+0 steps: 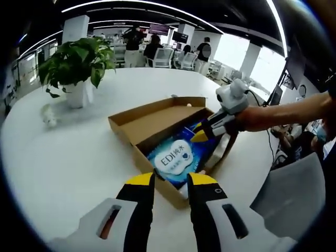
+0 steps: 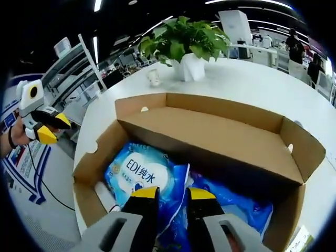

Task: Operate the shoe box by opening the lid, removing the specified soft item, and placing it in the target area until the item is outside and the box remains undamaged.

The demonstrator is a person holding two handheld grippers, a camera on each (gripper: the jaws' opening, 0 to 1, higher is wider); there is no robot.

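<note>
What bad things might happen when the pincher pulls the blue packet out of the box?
1. The right gripper sits low over the blue packet, so its tips might poke or tear the soft wrapper.
2. The lid leans over the box; pulling the packet straight up might catch and bend it.
3. The left gripper isn't holding the box, so it might slide on the table.

The white bench (image 1: 68,157) carries an open cardboard shoe box (image 1: 157,123) near its edge, with lid raised. Farther back stand a potted plant (image 1: 79,68) and a small white cup (image 1: 49,116).
</note>
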